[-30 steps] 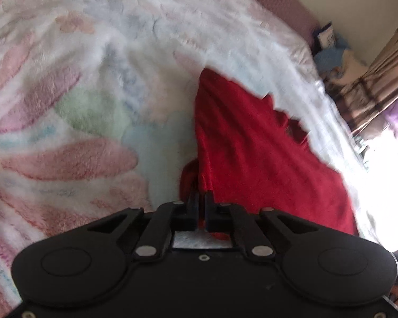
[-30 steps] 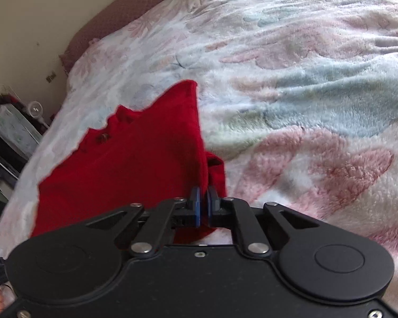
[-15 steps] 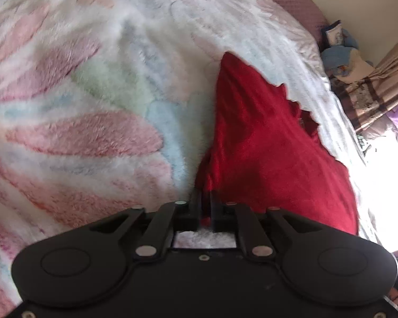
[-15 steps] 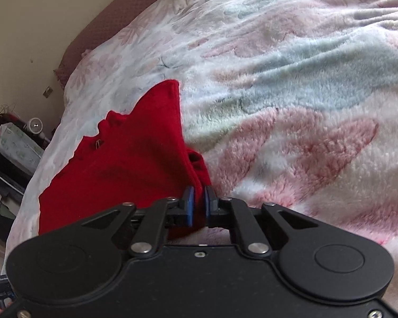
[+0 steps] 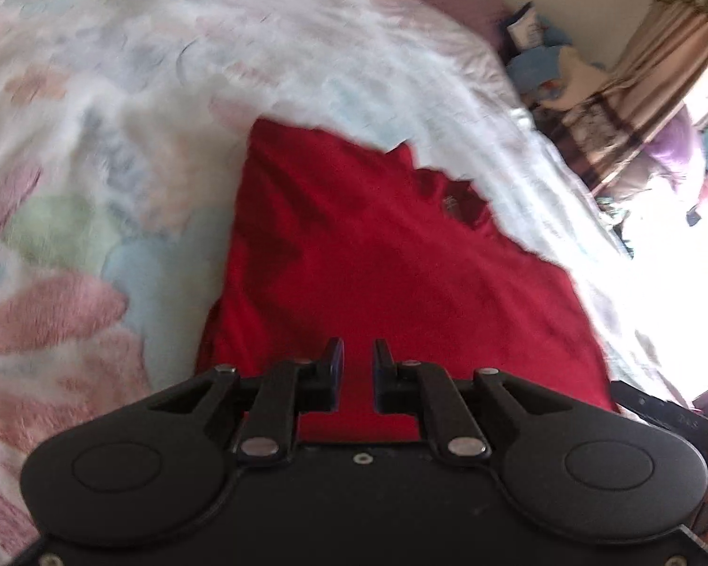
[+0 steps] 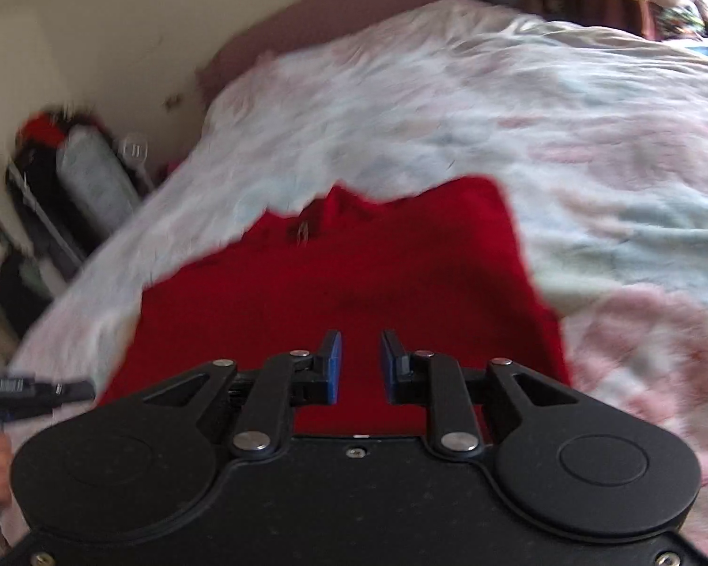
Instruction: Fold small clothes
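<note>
**Two grippers parted above one red garment**

Both grippers noted over the bed, jaws spread with a clear gap and nothing pinched. Left gripper (image 5: 358, 358) held above the near part of the red garment (image 5: 377, 259); red cloth visible through the gap between its fingers (image 5: 333, 356). Right gripper (image 6: 359, 353) likewise poised above the same garment (image 6: 354, 283), blue pads (image 6: 335, 368) facing each other, apart. Contact between fingertips and cloth not determinable from either view.

Garment spread fairly flat on the pastel floral blanket (image 5: 94, 141), neckline end farthest from the cameras, with a small label or mark near the collar; detail too blurred to read. Long side edge running straight on the left in the left wrist view, on the right in the right wrist view. Blanket (image 6: 590, 141) covering the bed on all visible sides of the garment.

Curtain (image 5: 646, 70) and bright window at right of the left wrist view. Dark clutter against the wall (image 6: 94, 23) at left of the right wrist view. Both frames motion-blurred.
</note>
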Demonstrator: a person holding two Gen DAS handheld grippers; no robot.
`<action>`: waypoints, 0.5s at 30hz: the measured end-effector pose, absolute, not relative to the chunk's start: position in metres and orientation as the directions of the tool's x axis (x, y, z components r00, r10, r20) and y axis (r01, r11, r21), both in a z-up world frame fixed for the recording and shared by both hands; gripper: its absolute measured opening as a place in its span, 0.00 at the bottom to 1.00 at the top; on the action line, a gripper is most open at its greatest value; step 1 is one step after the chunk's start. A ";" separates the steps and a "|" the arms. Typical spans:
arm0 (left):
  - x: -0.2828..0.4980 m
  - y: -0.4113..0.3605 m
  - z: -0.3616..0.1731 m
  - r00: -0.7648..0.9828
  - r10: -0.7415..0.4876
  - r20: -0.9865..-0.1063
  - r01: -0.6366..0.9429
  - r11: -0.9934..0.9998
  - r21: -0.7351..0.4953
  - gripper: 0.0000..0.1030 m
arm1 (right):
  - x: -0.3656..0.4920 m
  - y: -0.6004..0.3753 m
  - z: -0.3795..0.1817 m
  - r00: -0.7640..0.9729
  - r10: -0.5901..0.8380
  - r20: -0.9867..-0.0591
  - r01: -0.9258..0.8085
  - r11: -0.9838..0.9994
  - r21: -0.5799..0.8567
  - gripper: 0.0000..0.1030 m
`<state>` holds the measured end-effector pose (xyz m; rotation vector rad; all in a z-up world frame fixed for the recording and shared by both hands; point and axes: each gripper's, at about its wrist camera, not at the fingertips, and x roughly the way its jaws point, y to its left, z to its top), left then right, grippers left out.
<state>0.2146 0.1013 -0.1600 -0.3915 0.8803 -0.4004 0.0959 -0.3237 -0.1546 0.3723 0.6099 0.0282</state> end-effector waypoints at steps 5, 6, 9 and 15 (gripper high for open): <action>0.211 0.115 -0.192 0.552 -0.439 -0.708 0.152 0.889 -0.433 0.17 | 0.100 -0.334 -0.183 0.773 0.135 -0.620 0.154 0.907 0.391 0.18; 0.211 0.119 -0.194 0.553 -0.440 -0.708 0.151 0.888 -0.434 0.15 | 0.097 -0.342 -0.186 0.773 0.123 -0.622 0.179 0.898 0.401 0.18; 0.210 0.128 -0.191 0.559 -0.430 -0.709 0.139 0.892 -0.431 0.15 | 0.082 -0.363 -0.188 0.782 0.086 -0.617 0.236 0.876 0.421 0.12; 0.203 0.142 -0.189 0.570 -0.392 -0.722 0.130 0.911 -0.392 0.11 | 0.059 -0.403 -0.192 0.769 -0.011 -0.639 0.363 0.830 0.423 0.13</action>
